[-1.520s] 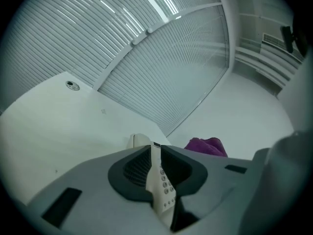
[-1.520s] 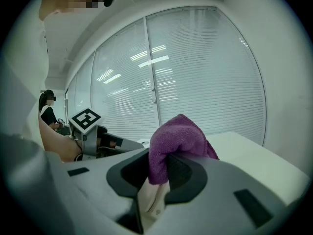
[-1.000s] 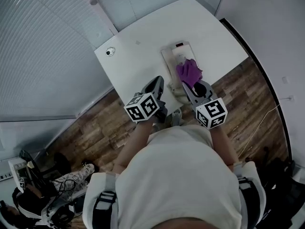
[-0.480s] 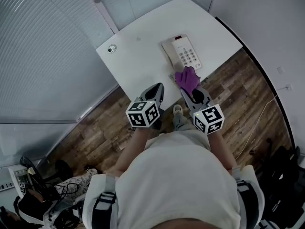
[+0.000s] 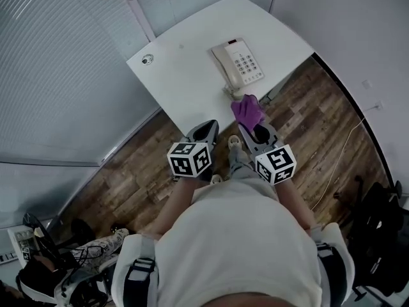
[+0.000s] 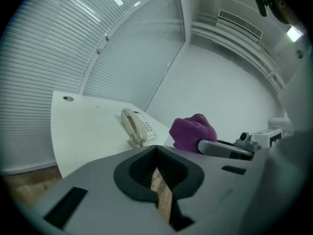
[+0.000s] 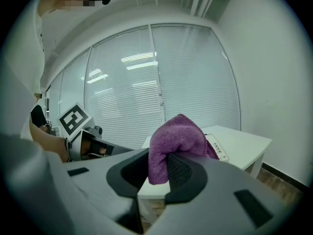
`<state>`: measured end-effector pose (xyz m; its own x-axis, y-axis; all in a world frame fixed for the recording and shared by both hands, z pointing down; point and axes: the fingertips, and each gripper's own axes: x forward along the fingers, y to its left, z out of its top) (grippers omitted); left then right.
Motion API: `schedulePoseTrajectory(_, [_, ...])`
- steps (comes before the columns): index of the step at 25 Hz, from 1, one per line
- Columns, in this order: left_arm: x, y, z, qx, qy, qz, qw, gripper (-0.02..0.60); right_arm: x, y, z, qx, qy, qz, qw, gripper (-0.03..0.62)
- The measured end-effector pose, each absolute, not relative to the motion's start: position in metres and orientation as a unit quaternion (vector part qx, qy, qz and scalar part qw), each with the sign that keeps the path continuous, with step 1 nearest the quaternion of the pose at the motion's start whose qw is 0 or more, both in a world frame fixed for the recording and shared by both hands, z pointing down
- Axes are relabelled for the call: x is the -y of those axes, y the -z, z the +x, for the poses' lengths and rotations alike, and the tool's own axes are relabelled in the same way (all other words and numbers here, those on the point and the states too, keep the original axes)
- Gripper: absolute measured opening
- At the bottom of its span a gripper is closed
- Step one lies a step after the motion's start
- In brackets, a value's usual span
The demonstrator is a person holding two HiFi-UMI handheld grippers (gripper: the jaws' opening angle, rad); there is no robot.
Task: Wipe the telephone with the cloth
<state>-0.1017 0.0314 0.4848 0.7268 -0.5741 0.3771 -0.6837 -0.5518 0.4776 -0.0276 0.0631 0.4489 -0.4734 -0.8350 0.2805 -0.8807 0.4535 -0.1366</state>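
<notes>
Our right gripper (image 5: 248,125) clenched the cloth (image 5: 248,110) and our left gripper (image 5: 205,132) sat clenched and empty, so wiping risked shoving the unsteadied telephone (image 5: 238,62).

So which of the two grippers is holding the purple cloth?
The right gripper: the purple cloth is pinched between its jaws. The left gripper is shut with nothing in it.

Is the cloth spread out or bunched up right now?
Bunched up: the purple cloth is a rounded wad pinched in the jaws of the right gripper, apart from the telephone.
</notes>
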Motion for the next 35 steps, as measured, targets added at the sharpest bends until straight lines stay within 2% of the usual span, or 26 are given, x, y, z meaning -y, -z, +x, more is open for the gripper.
schedulePoseTrajectory(12, [-0.073,-0.486,-0.115,0.348,-0.086,0.879,0.314,0.018,-0.099,-0.453,-0.044,0.846,-0.136,0.509,0.085,0.086])
schedulePoseTrajectory(35, [-0.08,-0.481,-0.132,0.357,-0.075,0.872,0.326,0.02,-0.098,-0.436,-0.045,0.841,-0.111,0.525,0.073,0.083])
